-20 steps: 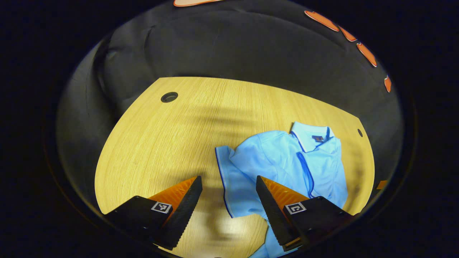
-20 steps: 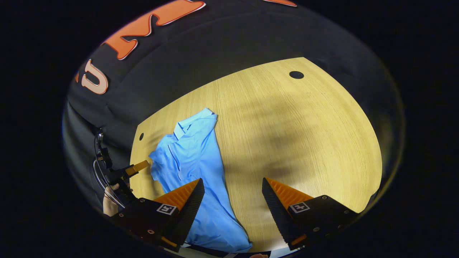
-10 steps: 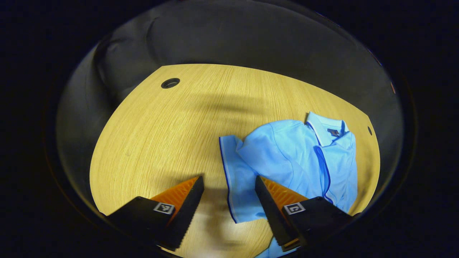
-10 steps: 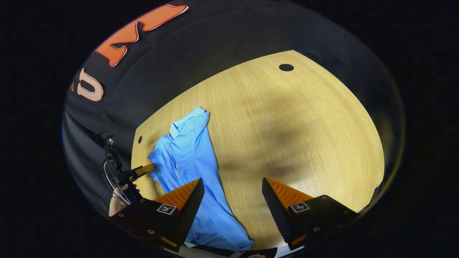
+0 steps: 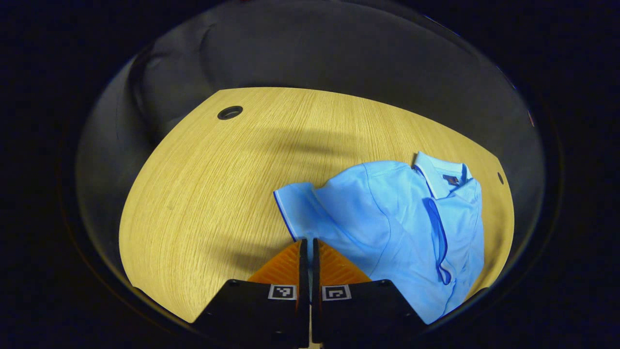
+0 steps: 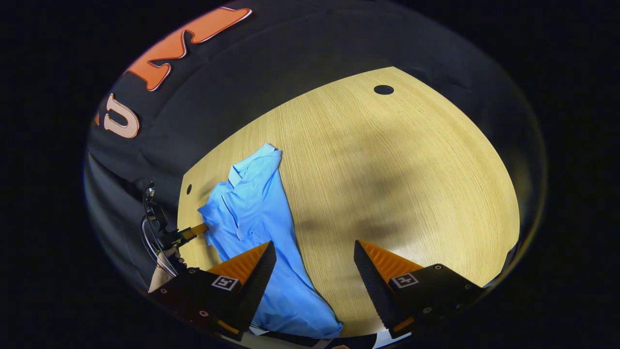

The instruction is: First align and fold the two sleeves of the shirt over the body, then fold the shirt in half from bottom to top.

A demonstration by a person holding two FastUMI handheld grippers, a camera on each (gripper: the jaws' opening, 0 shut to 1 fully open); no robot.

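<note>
A light blue polo shirt [image 5: 402, 218] lies face up on the wooden table [image 5: 218, 184], collar [image 5: 438, 174] toward the far edge. My left gripper [image 5: 306, 241] is shut on the hem of the shirt's short sleeve [image 5: 300, 203], which spreads out to the left of the body. In the right gripper view the same shirt [image 6: 256, 208] lies at the left, with the left gripper [image 6: 196, 230] pinching its sleeve and a hand [image 6: 160, 278] behind it. My right gripper [image 6: 314, 245] hangs open over the shirt's side edge and bare table [image 6: 387, 169], holding nothing.
The table has a round cable hole at the far left [image 5: 229, 112] and a smaller one by the collar [image 5: 500, 178]. Black cloth walls the booth behind the table. Wide bare wood lies left of the shirt.
My left gripper has gone from open around the sleeve hem to shut on it, and the sleeve has shifted slightly left. The right gripper has barely moved.
</note>
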